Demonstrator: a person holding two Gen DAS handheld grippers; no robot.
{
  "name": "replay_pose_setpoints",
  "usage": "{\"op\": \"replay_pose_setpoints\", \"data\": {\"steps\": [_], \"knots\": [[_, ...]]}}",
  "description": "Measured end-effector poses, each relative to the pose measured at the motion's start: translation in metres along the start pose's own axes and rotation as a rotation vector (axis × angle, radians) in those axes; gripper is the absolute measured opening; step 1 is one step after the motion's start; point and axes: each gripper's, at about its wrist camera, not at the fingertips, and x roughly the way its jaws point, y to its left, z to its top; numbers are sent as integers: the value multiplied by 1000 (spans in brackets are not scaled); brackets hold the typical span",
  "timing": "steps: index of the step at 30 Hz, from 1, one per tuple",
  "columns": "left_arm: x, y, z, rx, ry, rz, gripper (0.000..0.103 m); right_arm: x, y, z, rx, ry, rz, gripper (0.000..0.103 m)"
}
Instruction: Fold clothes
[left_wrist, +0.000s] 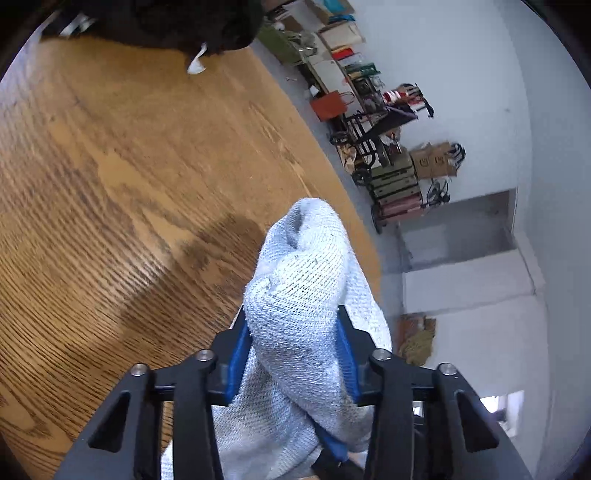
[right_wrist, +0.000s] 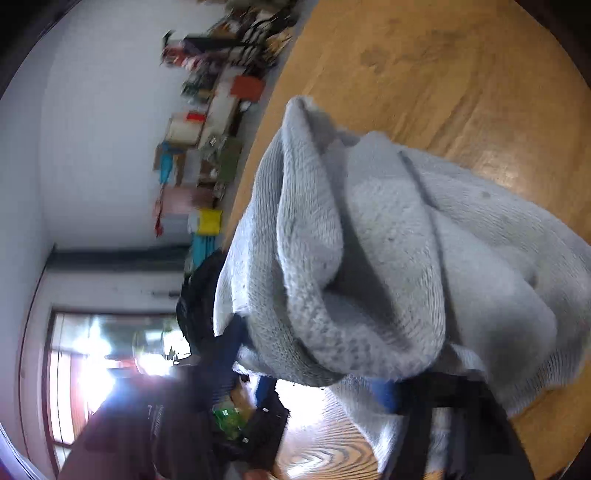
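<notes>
Pinching the pale grey knitted garment (left_wrist: 295, 295) between both blue pads, our left hand-held gripper (left_wrist: 291, 354) has it bunched straight ahead above the wooden surface (left_wrist: 129, 184), while our right hand-held gripper (right_wrist: 406, 391) clamps another fold of it.

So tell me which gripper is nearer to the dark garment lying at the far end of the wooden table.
Can't rank them. The left gripper, clamped on the pale grey knit cloth, faces the dark garment across bare table. The right wrist view doesn't show that garment.
</notes>
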Motion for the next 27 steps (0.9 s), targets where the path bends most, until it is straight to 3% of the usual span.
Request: {"op": "replay_pose_setpoints", "data": {"steps": [3, 5, 11, 15, 17, 21, 24, 27], "knots": [[-9, -12, -8, 45, 13, 16, 39, -3, -5, 11, -33, 51, 43, 46], [-20, -28, -22, 127, 17, 55, 39, -11, 1, 15, -78, 74, 34, 43], [-31, -50, -77, 422, 89, 259, 40, -56, 41, 0, -507, 132, -171, 39], [-24, -44, -97, 494, 148, 338, 40, -51, 7, -9, -510, 267, -271, 34], [-28, -51, -104, 530, 116, 358, 39, -50, -4, -9, -479, 274, -260, 34], [-30, -75, -112, 628, 64, 388, 38, -54, 11, -10, -541, 220, -244, 30], [-35, -87, -114, 668, 81, 401, 38, -63, 39, -16, -678, 172, -278, 29], [-38, -91, -116, 696, 152, 436, 38, -76, 61, -31, -793, 199, -325, 28]]}}
